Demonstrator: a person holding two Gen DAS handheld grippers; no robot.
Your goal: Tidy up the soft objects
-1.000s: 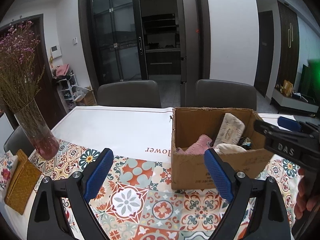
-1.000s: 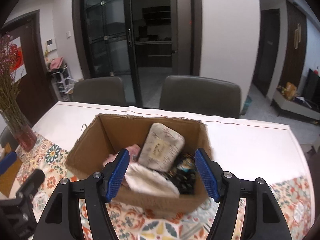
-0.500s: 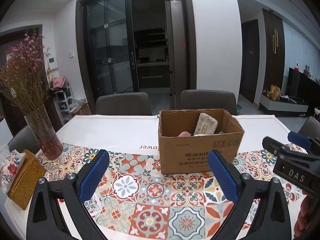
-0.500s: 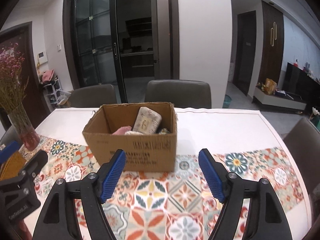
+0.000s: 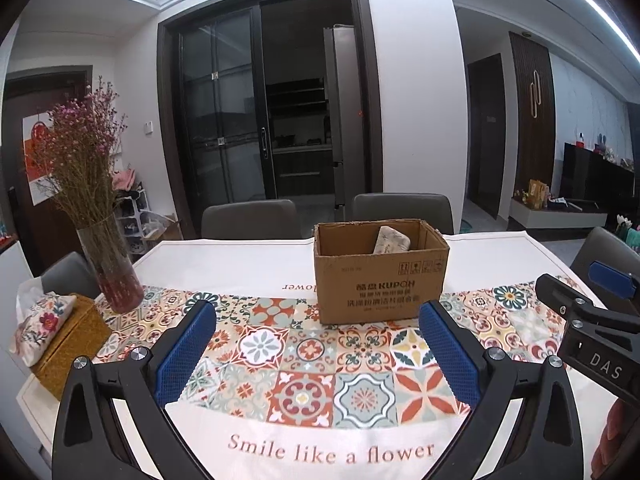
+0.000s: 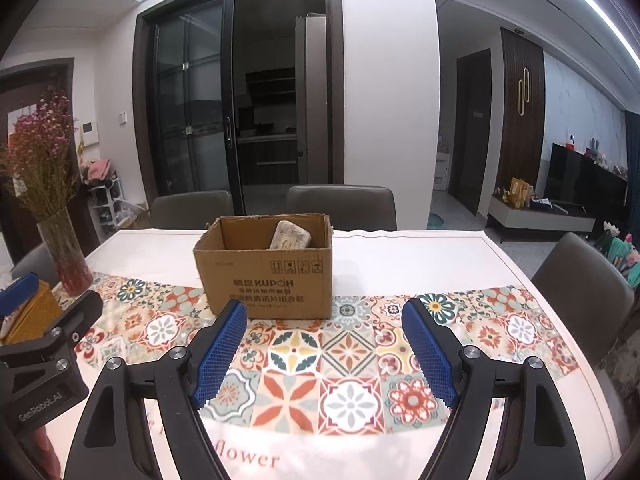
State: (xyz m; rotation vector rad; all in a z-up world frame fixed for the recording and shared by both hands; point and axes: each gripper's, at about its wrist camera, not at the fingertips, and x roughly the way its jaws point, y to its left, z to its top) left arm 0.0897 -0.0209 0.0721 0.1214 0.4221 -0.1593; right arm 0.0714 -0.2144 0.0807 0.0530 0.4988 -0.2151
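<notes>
A brown cardboard box (image 5: 380,280) (image 6: 266,272) stands on the patterned tablecloth, well beyond both grippers. A pale printed soft pack (image 5: 393,239) (image 6: 290,235) leans inside it against the far right wall; the rest of its contents are hidden by the front wall. My left gripper (image 5: 318,354) is wide open over the cloth with nothing between its blue pads. My right gripper (image 6: 322,350) has its jaws still opening, also with nothing between them. Each gripper shows at the edge of the other's view.
A glass vase of dried pink flowers (image 5: 110,272) stands at the left. Beside it sits a woven tissue box (image 5: 66,344) with a floral cloth. Grey chairs (image 5: 250,219) line the far side, another chair (image 6: 582,280) the right end. The near table edge lies below the grippers.
Both grippers have drawn back from the box towards the near table edge, so the box looks smaller and farther. Both sets of jaws have widened.
</notes>
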